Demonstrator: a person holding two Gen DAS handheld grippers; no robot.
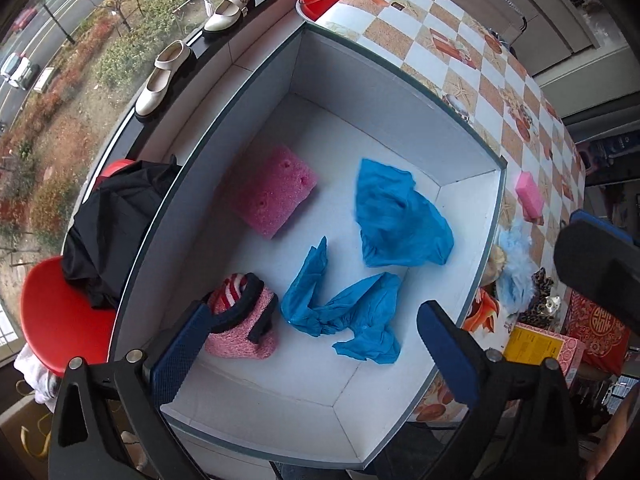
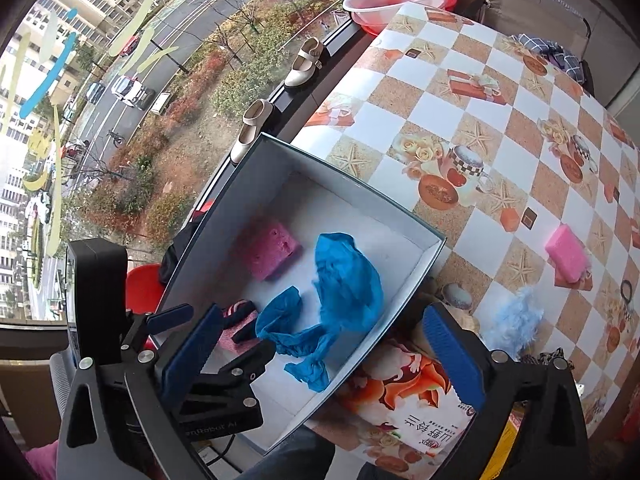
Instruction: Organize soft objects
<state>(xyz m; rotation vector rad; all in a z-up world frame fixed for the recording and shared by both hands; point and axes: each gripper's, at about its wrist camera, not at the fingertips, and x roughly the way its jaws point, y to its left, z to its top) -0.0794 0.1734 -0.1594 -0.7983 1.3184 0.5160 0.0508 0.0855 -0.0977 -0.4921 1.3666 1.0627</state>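
Both of your hand-held grippers are open and empty. The pink sponge [image 2: 568, 254] lies on the bench, well to the right of the box [image 2: 434, 256]; your right hand-held gripper [image 2: 328, 354] is nearer to it.

— Where can I still reach into the white box [image 1: 472, 200]?

— My tongs find bare floor at its far end and near corner; the pink sponge [image 1: 272, 196], blue plastic covers [image 1: 400, 220] and pink knit sock [image 1: 244, 328] crowd the middle — tall walls fence every side.
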